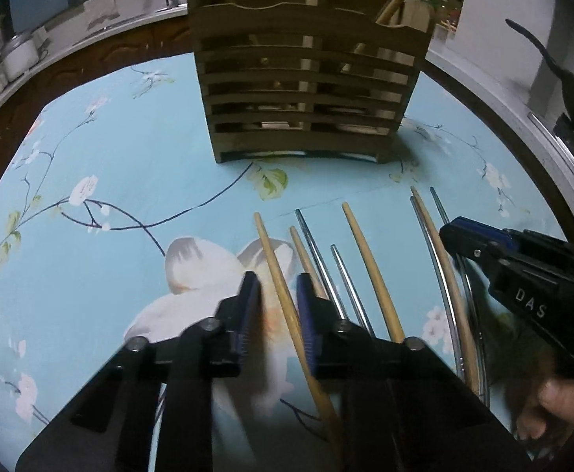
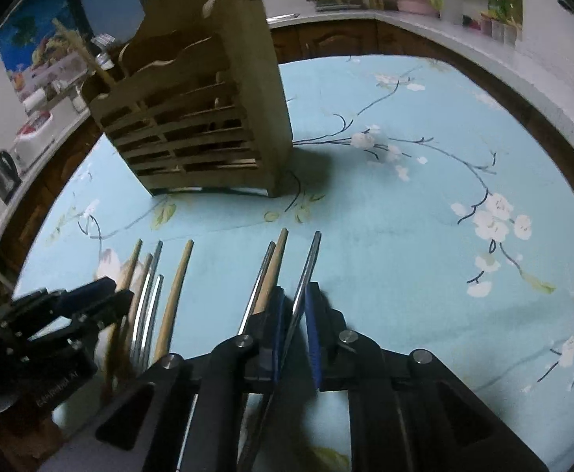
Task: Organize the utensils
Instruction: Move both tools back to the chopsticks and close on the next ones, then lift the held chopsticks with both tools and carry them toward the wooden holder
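Wooden chopstick (image 1: pixel 283 295) between left gripper (image 1: pixel 277 287) pads; right gripper (image 2: pixel 292 306) clamps metal chopstick (image 2: pixel 306 271).

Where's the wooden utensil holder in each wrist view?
Left wrist: wooden utensil holder at top centre, slatted front facing the camera, beyond the row of chopsticks.
Right wrist: the holder at upper left, seen corner-on.
Shared landmark: the green leaf printed on the blue floral tablecloth, just in front of the holder's base.
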The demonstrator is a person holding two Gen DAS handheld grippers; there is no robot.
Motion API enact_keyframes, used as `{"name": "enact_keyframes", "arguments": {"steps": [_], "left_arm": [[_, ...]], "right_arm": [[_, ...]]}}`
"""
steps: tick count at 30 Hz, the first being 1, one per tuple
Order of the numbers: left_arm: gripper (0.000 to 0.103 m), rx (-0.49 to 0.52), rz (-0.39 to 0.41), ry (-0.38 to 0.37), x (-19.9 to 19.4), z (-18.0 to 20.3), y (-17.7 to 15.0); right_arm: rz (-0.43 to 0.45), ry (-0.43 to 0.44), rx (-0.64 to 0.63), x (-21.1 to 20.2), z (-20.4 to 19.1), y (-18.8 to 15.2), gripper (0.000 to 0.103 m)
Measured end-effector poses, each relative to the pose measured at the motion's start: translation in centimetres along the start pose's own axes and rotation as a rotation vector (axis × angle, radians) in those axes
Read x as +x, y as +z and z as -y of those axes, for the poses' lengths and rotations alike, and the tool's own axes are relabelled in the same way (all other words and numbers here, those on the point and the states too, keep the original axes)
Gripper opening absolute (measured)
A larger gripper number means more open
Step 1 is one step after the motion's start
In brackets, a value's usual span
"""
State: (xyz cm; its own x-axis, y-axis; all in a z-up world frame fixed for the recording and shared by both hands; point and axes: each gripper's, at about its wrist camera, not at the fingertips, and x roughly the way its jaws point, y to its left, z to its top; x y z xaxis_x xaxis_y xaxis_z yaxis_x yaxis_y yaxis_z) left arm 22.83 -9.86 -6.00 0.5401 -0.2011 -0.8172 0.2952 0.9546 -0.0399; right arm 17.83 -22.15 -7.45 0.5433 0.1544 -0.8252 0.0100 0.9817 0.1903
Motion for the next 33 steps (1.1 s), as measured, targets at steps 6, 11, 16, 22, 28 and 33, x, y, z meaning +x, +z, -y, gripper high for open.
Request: {"name": "enact_keyframes", "arguments": {"steps": [6,11,16,22,28,33], "left_arm": [[0.006,-0.048,-0.006,-0.06,-0.7,-1.4,0.1],[0.006,-0.113,0.046,-0.131,-3.9,-2.7,-0.4],[0.006,-0.143,0.125,-0.181,-8.6,-3.1,-1.1],[0.005,-0.162,0.226,-0.223,-14.3,-3.8,-1.2],[0.006,-0.163,0.287,-0.226,-17.4,-4.2,-1.6],[0.006,-0.165,0.315,-0.237,-18.8,-4.6,-1.6]], "right_arm": [[0.004,0.068,0.078,-0.9,1.0,-0.2,0.006],[0.054,0.131,0.114,-3.9,1.5,-0.4,0.005],[0.129,0.174,0.106,-8.2,1.3,-0.5,0.005],[0.224,0.21,0.107,-12.8,1.4,-0.1,0.005],[0.313,0.212,0.09,-16.4,0.9,0.5,0.005],[0.353,0.212,0.078,-17.8,0.8,1.0,0.005]]}}
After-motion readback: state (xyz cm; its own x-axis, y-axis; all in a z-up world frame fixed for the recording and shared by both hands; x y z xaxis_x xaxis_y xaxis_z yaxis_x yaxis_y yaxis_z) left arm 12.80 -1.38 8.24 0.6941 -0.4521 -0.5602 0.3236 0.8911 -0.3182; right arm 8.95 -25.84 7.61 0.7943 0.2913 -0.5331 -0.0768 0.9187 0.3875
